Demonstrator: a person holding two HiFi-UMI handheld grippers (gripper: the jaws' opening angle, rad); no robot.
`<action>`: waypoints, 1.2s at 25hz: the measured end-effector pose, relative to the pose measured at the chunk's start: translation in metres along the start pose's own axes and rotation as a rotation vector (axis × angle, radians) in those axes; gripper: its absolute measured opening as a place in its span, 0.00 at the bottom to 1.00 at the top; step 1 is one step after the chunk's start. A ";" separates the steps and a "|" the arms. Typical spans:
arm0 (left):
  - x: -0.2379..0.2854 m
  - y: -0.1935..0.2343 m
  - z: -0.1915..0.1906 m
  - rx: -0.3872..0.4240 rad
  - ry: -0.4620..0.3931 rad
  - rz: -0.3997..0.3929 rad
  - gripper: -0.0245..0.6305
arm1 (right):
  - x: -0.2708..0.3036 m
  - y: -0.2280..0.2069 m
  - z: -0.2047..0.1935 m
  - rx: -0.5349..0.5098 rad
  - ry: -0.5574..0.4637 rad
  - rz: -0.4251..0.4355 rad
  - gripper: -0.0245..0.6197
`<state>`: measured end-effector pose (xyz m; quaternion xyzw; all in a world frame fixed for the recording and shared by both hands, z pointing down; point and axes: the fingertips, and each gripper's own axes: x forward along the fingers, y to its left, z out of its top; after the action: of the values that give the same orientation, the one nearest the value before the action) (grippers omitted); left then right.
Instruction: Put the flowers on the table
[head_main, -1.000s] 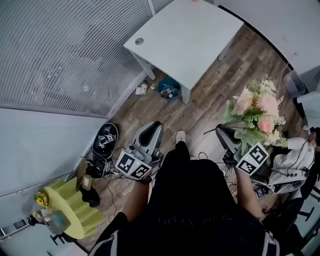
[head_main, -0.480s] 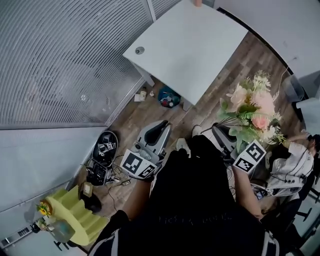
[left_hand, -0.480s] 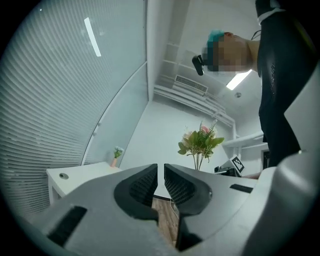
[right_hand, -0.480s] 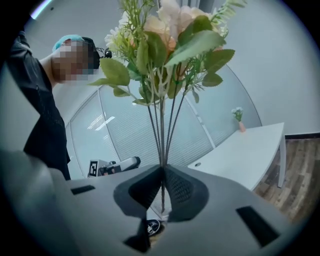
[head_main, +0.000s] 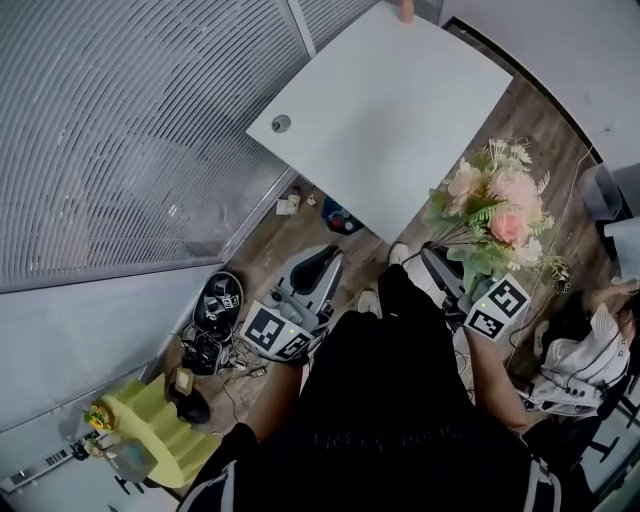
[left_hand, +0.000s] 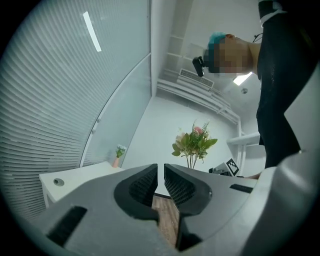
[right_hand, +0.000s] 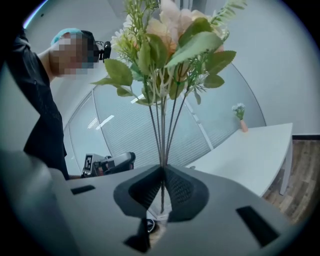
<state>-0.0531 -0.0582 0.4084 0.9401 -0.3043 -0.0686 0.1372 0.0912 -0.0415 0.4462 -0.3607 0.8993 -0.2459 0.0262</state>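
A bunch of pink and cream flowers with green leaves stands upright over the wooden floor, just off the white table's near right corner. My right gripper is shut on its thin stems, and the blooms rise above the jaws. My left gripper is lower left of the table, held over the floor. Its jaws are shut with nothing between them. From there the bunch shows to the right.
A small potted plant stands at the table's far edge. A glass wall with blinds runs along the left. A blue bin, cables and black gear lie on the floor. A chair with clothes is at the right.
The table has drawn nearer and fills more of the head view. The right gripper has carried the flowers forward to the table's corner. The left gripper came forward too.
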 end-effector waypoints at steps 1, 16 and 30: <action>0.009 0.003 0.003 0.000 0.001 -0.004 0.12 | 0.004 -0.009 0.003 -0.010 0.012 0.003 0.10; 0.109 0.047 -0.024 0.035 0.095 0.068 0.12 | 0.067 -0.147 -0.024 0.079 0.286 -0.027 0.10; 0.089 0.117 -0.069 -0.054 0.138 0.179 0.12 | 0.139 -0.200 -0.071 0.178 0.367 -0.034 0.10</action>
<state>-0.0314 -0.1866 0.5053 0.9077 -0.3750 0.0007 0.1885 0.0993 -0.2270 0.6193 -0.3212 0.8575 -0.3865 -0.1106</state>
